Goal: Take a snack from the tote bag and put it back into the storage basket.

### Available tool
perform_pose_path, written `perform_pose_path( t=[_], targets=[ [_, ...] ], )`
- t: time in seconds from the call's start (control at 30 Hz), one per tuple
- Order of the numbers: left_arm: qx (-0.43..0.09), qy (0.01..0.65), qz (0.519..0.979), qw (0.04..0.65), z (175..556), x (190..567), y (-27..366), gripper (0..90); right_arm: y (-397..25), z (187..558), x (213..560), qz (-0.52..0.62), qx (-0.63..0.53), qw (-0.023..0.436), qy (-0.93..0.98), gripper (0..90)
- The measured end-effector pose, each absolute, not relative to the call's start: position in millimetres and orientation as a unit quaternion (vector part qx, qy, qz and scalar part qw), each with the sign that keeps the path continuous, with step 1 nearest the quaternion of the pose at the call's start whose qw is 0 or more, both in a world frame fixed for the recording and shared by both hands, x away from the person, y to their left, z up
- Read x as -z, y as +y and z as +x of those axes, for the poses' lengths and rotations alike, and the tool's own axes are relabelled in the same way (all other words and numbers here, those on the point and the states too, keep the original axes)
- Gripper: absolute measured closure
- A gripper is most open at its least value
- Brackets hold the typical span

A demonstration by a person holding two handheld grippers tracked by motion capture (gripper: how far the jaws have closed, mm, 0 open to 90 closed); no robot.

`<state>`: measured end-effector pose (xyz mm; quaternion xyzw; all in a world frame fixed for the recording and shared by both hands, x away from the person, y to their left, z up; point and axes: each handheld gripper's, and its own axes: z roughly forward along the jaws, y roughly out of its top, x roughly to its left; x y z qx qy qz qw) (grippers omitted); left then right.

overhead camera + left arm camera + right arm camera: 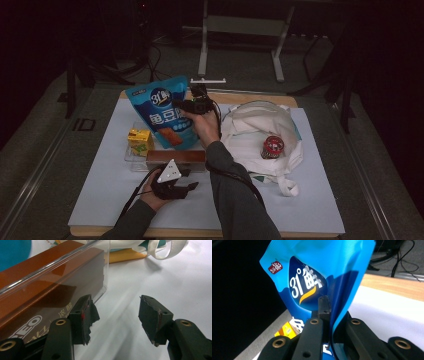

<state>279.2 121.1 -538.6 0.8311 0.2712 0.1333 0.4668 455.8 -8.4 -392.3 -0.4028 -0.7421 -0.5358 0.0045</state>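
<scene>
Right claw (328,322): clenched on the right edge of the blue pouch (317,272); only a thin fold of film sits between the jaws.
Pouch position: held upright above the clear tray (131,159) at the left half of the tabletop (310,200); lower end near the yellow carton (139,140) and brown box (175,157); in the high view the pouch (162,112) leans left from the right claw (196,106).
Slip risk: judged real; a one-sided pinch on smooth film lets the weight below swing and pull free if the hand moves fast.
Snag risk: the pouch's bottom could catch the tray wall or box edge and tip the carton if carried low.
Left claw (115,315): released, jaws apart, grasping nothing; left pad just beside the tray's corner; resting low on the tabletop.
Left claw risk: a careless nudge could shove the tray and its contents.
Bag (260,132): white tote lying open to the right, a red-lidded jar (273,146) inside; mouth slack; judged likely to fold shut under an incoming pouch.
</scene>
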Motion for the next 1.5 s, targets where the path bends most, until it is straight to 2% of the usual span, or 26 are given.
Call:
perform_pose_path(
  t=[0.17, 0.6, 1.03, 1.17, 1.3, 1.5],
  targets=[
    [-0.134, 0.271, 0.832, 0.466, 279.1, 538.6, 121.1, 44.3, -21.0, 456.9, 400.9, -0.400, 0.547, 0.020, -0.735, 85.7],
    [-0.135, 0.272, 0.832, 0.464, 279.4, 538.9, 120.4, 44.2, -66.5, 450.9, 406.1, -0.379, 0.506, -0.012, -0.775, 75.2],
    [-0.135, 0.271, 0.833, 0.463, 279.3, 539.0, 120.0, 44.2, -70.7, 436.8, 409.9, -0.321, 0.420, -0.087, -0.844, 70.2],
    [-0.135, 0.272, 0.833, 0.463, 279.3, 539.0, 120.0, 44.2, -70.0, 435.2, 411.9, -0.321, 0.416, -0.092, -0.846, 71.0],
    [-0.136, 0.271, 0.833, 0.463, 279.2, 539.0, 119.9, 44.2, -66.4, 432.9, 410.2, -0.316, 0.396, -0.094, -0.857, 77.7],
    [-0.136, 0.272, 0.833, 0.462, 279.3, 539.1, 119.7, 44.2, -58.3, 426.7, 410.0, -0.314, 0.390, -0.100, -0.860, 80.9]
  ],
)
